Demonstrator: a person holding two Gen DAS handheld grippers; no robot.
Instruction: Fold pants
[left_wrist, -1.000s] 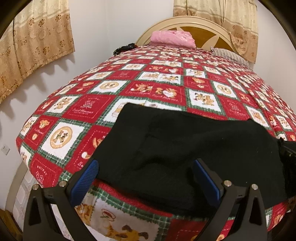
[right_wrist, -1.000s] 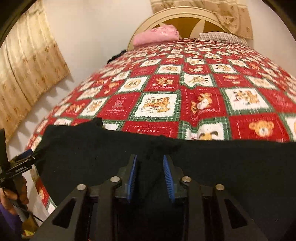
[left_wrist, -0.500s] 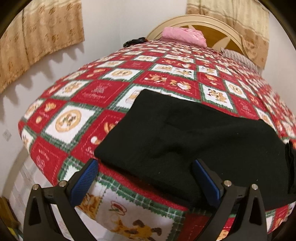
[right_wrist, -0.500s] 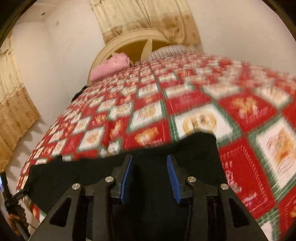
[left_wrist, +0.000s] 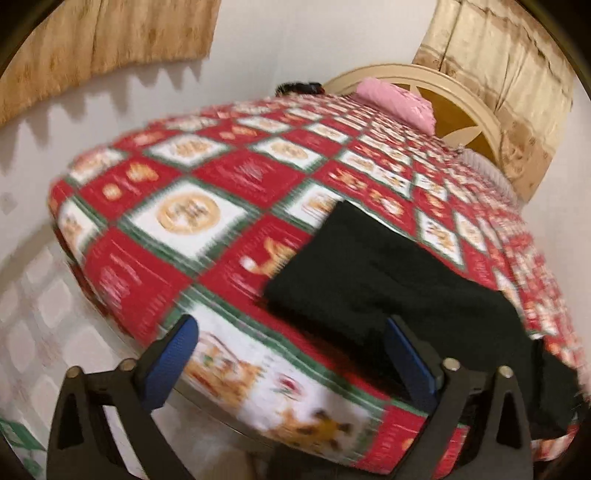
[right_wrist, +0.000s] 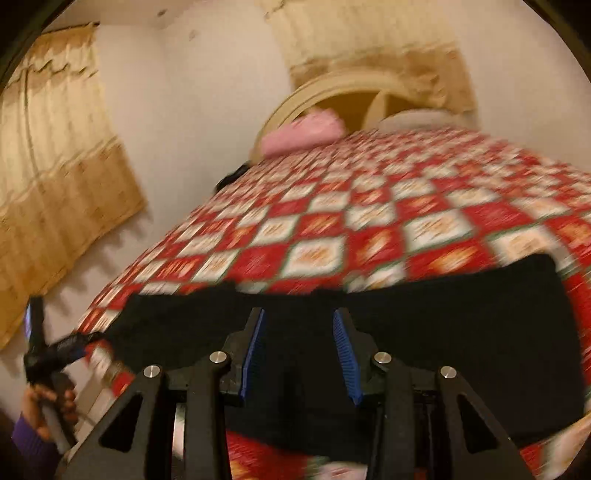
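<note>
Pants (left_wrist: 373, 280) lie flat on the bed (left_wrist: 192, 221) near the foot edge, a black folded slab; in my left view they run from centre out to 4 o'clock, in my right view they span the lower half at 6 o'clock. Left gripper (left_wrist: 291, 358): jaws spread wide, nothing between them, hanging just off the bed edge with the pants' near corner at 1 o'clock of it. Right gripper (right_wrist: 300, 350): jaws partly apart over the black cloth; can't tell if any fabric sits between them, black on black plus motion blur. I read it as not pinching. My guess is one fold is laid and another is due. Risks: the near edge of the pants sits right at the mattress edge, so a sloppy grab or a drag toward me could pull the stack off the bed. The cloth looks thick and layered; a shallow pinch would take only the top layer and peel the fold open. Both views are smeared, so I'm moving fast, and closing on a misjudged edge would bunch the quilt (right_wrist: 369, 236) in with the pants. Pillow (left_wrist: 395, 99) at the headboard is well apart, no concern.
</note>
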